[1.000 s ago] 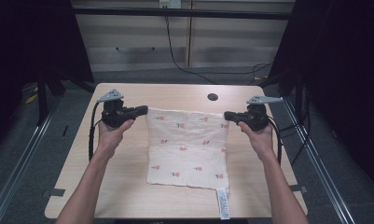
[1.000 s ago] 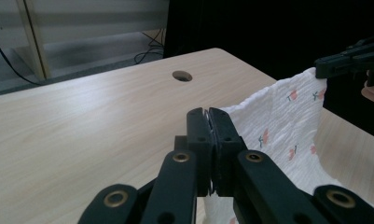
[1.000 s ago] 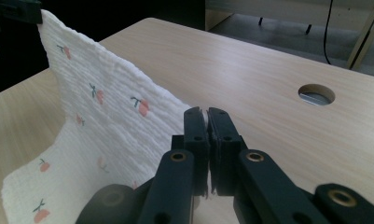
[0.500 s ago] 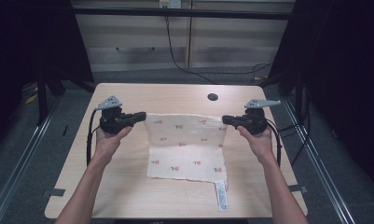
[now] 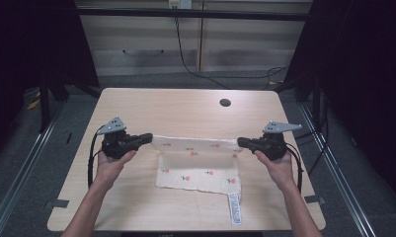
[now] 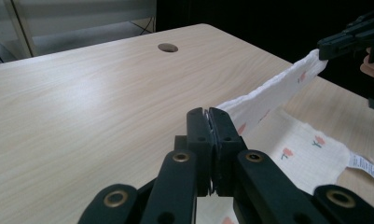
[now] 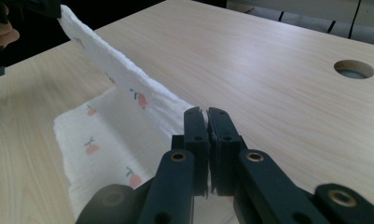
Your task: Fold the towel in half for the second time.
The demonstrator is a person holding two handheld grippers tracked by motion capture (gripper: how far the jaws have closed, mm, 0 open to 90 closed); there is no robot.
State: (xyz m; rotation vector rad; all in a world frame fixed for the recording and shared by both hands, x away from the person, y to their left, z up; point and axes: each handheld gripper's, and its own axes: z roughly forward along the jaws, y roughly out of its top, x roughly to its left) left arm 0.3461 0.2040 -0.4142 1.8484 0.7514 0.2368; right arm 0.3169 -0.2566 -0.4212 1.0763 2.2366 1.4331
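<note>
Label (image 5: 234,209) on cloth (image 5: 198,170): writing unreadable.

High view looks down on the table (image 5: 136,108); both gripper views skim it closely, sharing its hole (image 6: 168,47).

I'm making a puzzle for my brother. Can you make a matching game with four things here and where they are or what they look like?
Things:
1. cloth
2. round hole
3. left tool
4. white tag

Clues:
A. clamped on one far corner of the cloth
B. at the near edge of the table
C. white with small red flowers
D. far side of the tabletop

Pairs: 1-C, 2-D, 3-A, 4-B
</note>
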